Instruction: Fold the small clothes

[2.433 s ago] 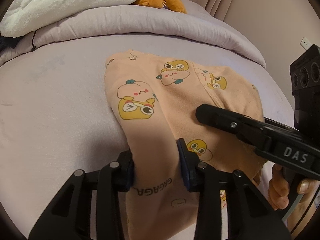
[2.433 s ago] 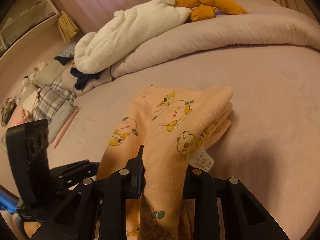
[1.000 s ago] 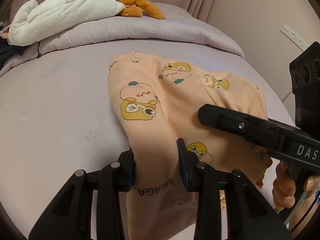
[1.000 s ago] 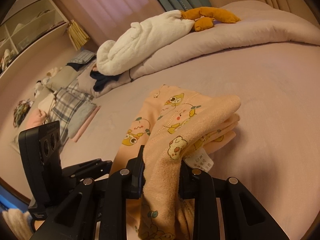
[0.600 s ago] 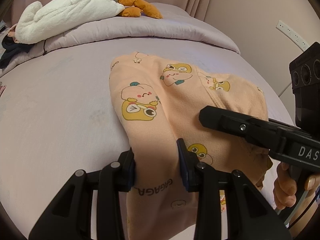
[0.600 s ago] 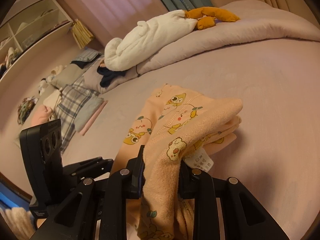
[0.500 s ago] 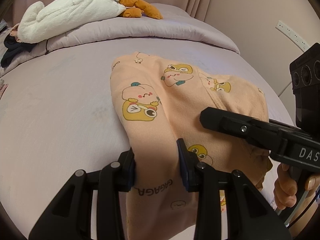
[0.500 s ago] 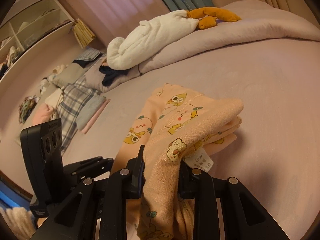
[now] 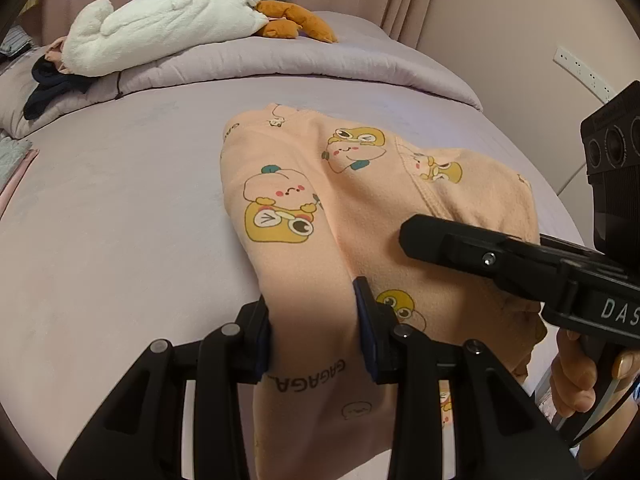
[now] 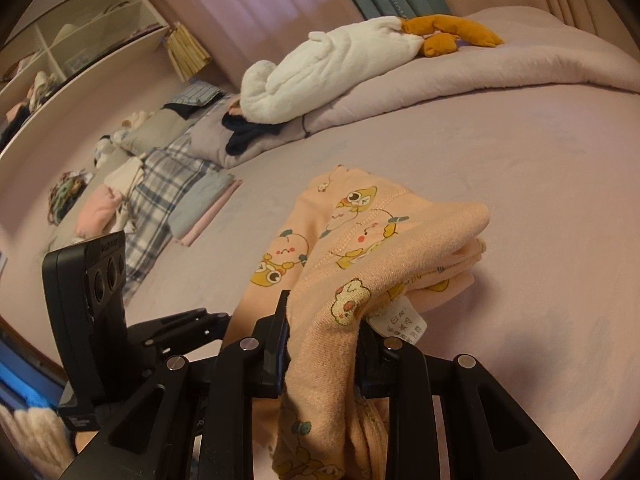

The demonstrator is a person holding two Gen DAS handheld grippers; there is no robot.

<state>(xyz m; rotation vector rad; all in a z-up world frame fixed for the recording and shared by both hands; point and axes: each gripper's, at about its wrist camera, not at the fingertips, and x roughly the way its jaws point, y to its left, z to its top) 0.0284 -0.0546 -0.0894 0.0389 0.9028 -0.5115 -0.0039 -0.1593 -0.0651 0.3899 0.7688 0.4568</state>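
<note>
My left gripper (image 9: 314, 322) pinches the near left edge of the peach fleece garment printed with yellow cartoon frogs (image 9: 360, 200), which lies folded on the lilac bed (image 9: 120, 208). My right gripper (image 10: 322, 346) pinches its near right edge beside the white care label (image 10: 400, 322).

My left gripper (image 9: 314, 324) is matte black with 2 blue-padded fingers (image 9: 365, 312) and silver screws. My right gripper (image 9: 404, 230) reads "DAS" in white; bare fingers of my right hand (image 9: 576, 380) show, nail glossy.
</note>
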